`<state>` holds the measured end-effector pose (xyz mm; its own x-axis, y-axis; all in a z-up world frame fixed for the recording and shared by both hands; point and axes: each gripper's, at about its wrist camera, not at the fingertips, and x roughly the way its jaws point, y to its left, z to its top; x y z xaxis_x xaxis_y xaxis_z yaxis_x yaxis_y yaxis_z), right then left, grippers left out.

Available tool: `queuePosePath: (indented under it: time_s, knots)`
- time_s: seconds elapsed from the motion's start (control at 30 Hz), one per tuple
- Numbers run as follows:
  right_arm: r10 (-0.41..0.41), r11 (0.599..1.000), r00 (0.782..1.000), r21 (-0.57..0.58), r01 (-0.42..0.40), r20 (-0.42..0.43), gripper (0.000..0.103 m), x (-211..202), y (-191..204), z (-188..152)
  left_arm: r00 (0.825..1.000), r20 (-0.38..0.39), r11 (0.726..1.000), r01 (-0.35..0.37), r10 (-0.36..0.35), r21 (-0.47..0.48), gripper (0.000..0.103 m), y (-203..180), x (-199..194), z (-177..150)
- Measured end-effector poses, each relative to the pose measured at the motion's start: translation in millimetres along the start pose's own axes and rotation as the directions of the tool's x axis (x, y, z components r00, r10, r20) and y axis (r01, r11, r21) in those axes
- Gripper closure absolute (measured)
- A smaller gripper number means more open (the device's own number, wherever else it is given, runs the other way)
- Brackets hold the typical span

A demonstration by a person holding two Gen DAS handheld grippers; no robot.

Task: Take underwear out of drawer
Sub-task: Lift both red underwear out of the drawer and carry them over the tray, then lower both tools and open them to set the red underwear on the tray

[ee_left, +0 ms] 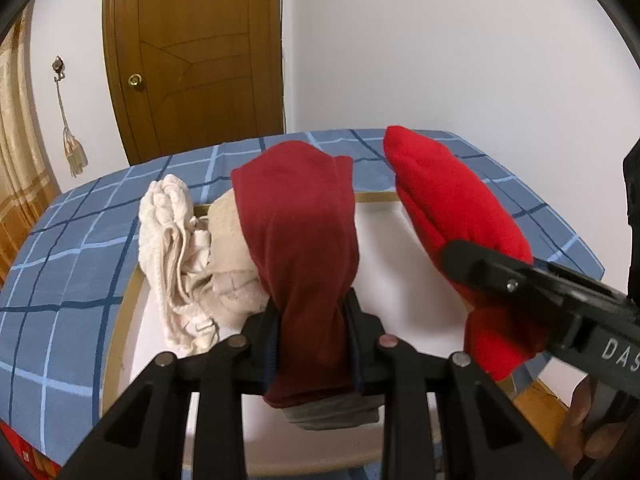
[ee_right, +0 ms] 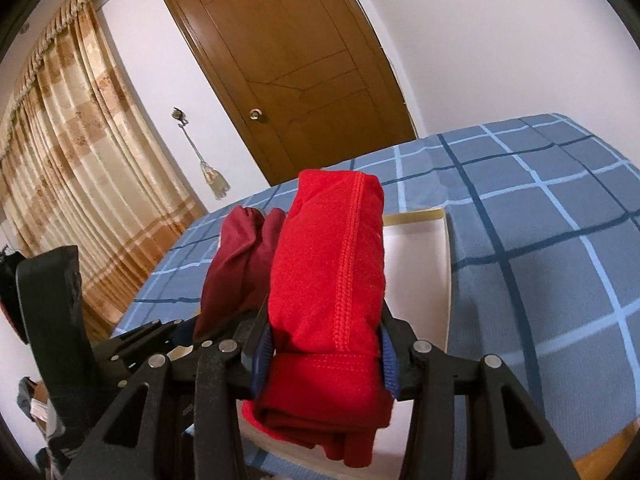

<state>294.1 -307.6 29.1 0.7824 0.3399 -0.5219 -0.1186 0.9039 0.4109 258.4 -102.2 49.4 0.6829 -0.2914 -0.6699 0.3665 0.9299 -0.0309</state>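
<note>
My left gripper [ee_left: 312, 320] is shut on a folded dark red underwear [ee_left: 298, 232] and holds it upright over the white drawer [ee_left: 396, 264]. My right gripper [ee_right: 324, 340] is shut on a folded bright red underwear [ee_right: 332, 276], also raised above the drawer [ee_right: 416, 264]. The bright red piece [ee_left: 456, 216] and the right gripper [ee_left: 480, 268] show at the right of the left wrist view. The dark red piece [ee_right: 236, 268] shows to the left in the right wrist view. Cream folded underwear [ee_left: 180, 264] lies at the drawer's left side.
A bed with a blue checked sheet [ee_left: 68, 288] surrounds the drawer and also shows in the right wrist view [ee_right: 540, 240]. A brown wooden door [ee_left: 200, 60] and white wall stand behind. Beige curtains [ee_right: 80, 160] hang at the left.
</note>
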Motion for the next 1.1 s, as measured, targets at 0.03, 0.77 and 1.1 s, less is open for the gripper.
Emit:
queuePosePath:
  time_s: [0.03, 0.77, 1.1]
  knots:
    - [-0.003, 1.000, 1.000, 0.001, 0.003, -0.005, 0.056, 2.9, -1.0, 2.1, 1.000, -0.002, 1.000, -0.004, 0.004, -0.002, 0.077, 1.4, 4.6, 3.2]
    - [-0.072, 0.997, 0.984, 0.023, 0.077, -0.162, 0.056, 72.7, -19.8, 24.7, 0.996, -0.089, 0.999, -0.025, 0.028, 0.038, 0.077, -10.6, 62.3, 32.1]
    - [-0.048, 0.995, 0.971, 0.071, 0.066, -0.236, 0.056, 94.7, -35.1, 22.1, 0.991, -0.110, 0.993, -0.065, 0.076, 0.098, 0.071, -24.2, 83.3, 28.3]
